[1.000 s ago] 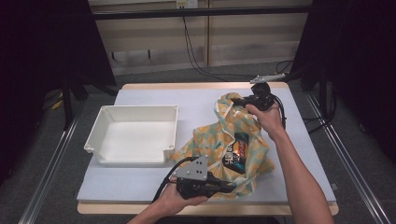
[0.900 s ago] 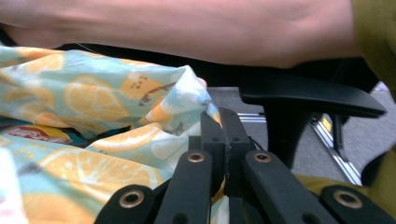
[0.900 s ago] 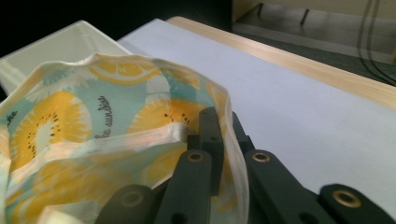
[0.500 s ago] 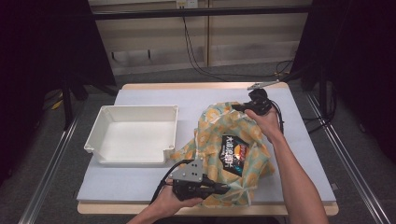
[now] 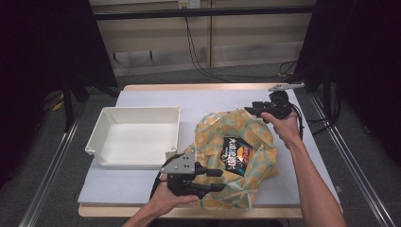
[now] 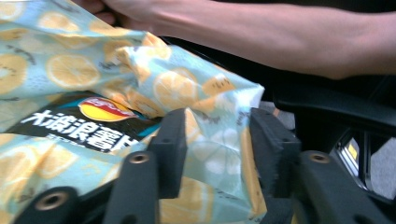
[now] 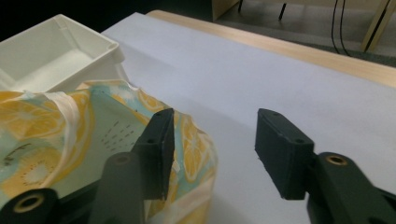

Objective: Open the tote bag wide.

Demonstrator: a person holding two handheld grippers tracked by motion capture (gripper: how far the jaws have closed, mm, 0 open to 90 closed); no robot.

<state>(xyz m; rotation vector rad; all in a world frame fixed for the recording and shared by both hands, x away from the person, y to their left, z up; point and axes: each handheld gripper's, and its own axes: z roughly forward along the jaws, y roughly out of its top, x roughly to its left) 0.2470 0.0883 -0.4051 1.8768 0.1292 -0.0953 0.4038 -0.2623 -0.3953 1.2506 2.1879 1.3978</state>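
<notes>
1. The lemon-print cloth bag (image 5: 236, 156) lies on the white table (image 5: 189, 101), a black chip packet (image 5: 235, 154) inside.
2. The left gripper (image 5: 215, 179) has fabric between parted jaws.
3. The right gripper (image 5: 249, 109) is released beside the rim.

Bright even light on table, dark surroundings, soft blur in close-ups

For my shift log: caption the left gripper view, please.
Left claw open around a fold of lemon-print bag, chip packet inside.
</notes>
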